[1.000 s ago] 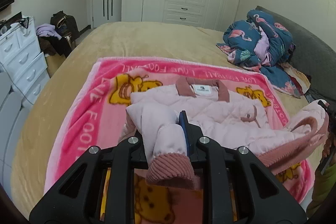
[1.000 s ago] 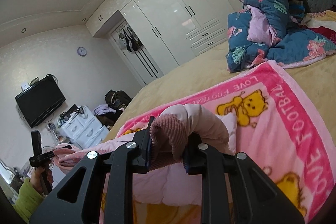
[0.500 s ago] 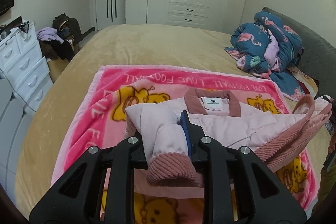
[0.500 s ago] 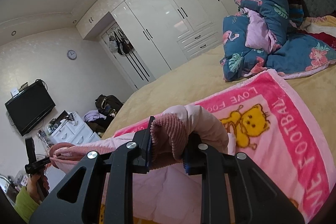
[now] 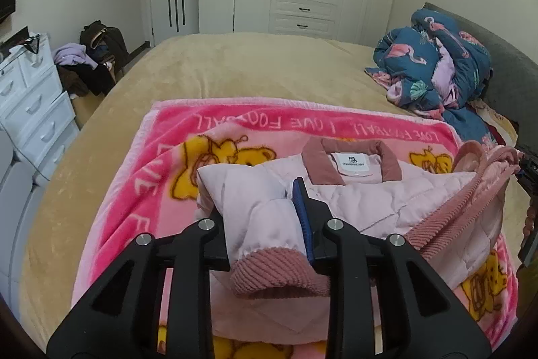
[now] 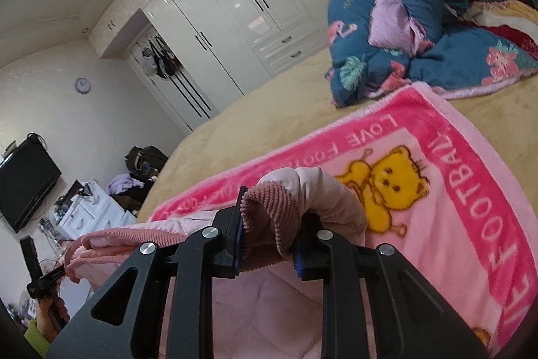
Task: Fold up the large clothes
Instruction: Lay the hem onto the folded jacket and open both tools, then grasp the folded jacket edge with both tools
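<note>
1. My left gripper (image 5: 265, 221) has one cuffed sleeve (image 5: 269, 234) of the pink padded jacket (image 5: 386, 190) between its jaws; the jaws are opening, but the pads seem to press the cloth still.
2. My right gripper (image 6: 269, 238) is clamped on the ribbed cuff (image 6: 269, 211) of the other sleeve.
3. The jacket lies on the pink bear blanket (image 5: 235, 123), its collar label facing up, spread on the tan bed (image 5: 235, 69).
4. At the right edge of the left view the jacket hem is lifted; I cannot see well what carries it there.
5. A blue flamingo quilt (image 5: 433, 63) is heaped near the headboard.
</note>
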Demonstrator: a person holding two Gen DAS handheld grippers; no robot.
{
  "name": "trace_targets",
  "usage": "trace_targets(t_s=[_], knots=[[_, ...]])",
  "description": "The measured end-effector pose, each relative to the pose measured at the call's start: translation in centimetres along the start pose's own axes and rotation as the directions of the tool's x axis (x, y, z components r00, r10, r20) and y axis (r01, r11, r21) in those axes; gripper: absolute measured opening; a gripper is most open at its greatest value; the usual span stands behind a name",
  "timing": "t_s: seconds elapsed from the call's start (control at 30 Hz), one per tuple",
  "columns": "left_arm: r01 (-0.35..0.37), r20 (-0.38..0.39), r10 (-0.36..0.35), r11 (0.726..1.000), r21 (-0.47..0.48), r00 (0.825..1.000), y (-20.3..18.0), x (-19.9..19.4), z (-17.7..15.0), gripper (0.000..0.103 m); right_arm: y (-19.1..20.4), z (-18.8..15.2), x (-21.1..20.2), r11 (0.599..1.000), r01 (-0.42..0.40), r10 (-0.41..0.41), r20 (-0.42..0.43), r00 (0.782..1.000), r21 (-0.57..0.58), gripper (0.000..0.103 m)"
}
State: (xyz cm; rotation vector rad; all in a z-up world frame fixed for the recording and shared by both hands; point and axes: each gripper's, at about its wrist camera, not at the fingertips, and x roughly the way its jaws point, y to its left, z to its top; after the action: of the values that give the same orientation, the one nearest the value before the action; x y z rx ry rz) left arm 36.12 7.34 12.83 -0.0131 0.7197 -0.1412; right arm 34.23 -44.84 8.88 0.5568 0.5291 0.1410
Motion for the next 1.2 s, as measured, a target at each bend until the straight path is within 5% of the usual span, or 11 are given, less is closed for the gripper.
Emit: trace_targets(t_s=[0.2, 0.37, 0.43, 0.47, 0.53, 0.67, 0.73, 0.8, 0.97, 1.2], knots=[[0.051, -0.006, -0.052, 0.998, -0.046, 0.999, 0.8, 2.1, -0.1, 0.031, -1.3, -0.7, 2.9, 0.999, 0.044, -0.043, -0.052, 0.998, 0.012, 0.021], [0.169, 0.014, -0.169, 0.969, -0.18, 0.985, 2.2, 2.5, 0.1, 0.065, -2.5, -1.2, 5.7, 0.996, 0.084, -0.079, -0.119, 0.99, 0.043, 0.022], [0.145, 0.05, -0.139, 0.975, -0.169, 0.989, 1.9, 1.4, 0.4, 0.09, -2.6, -1.4, 6.6, 0.994, 0.099, -0.092, -0.136, 0.986, 0.043, 0.023], [0.115, 0.071, -0.105, 0.981, -0.157, 0.992, 1.8, 0.9, 0.5, 0.095, -2.8, -1.5, 7.2, 0.993, 0.108, -0.1, -0.144, 0.985, 0.046, 0.023], [0.09, 0.127, -0.076, 0.99, -0.112, 0.989, 1.7, -0.7, 0.5, 0.094, -3.1, -1.6, 7.8, 0.992, 0.109, -0.096, -0.157, 0.983, 0.072, 0.027], [0.014, 0.098, -0.009, 0.999, -0.05, 0.995, 2.0, -0.6, -0.4, 0.094, -3.5, -1.4, 8.3, 0.989, 0.089, -0.068, -0.172, 0.983, 0.114, 0.04], [-0.014, 0.062, 0.016, 0.999, -0.041, 0.998, 2.4, 0.3, -1.5, 0.094, -3.1, -1.2, 8.1, 0.991, 0.057, -0.037, -0.166, 0.986, 0.121, 0.07], [-0.026, 0.039, 0.027, 0.999, -0.045, 0.999, 2.9, 0.9, -2.4, 0.094, -2.5, -0.8, 7.3, 0.991, 0.022, -0.003, -0.14, 0.99, 0.134, 0.088], [-0.027, 0.009, 0.028, 0.998, -0.064, 1.0, 4.0, 1.7, -4.5, 0.094, -0.6, 0.0, 3.9, 0.998, -0.008, 0.013, -0.092, 0.996, 0.059, 0.096], [-0.05, -0.051, 0.047, 0.997, -0.056, 0.998, 4.5, 3.6, -7.2, 0.094, -0.1, -4.5, -0.1, 0.965, 0.166, -0.181, -0.053, 0.982, -0.204, 0.099]])
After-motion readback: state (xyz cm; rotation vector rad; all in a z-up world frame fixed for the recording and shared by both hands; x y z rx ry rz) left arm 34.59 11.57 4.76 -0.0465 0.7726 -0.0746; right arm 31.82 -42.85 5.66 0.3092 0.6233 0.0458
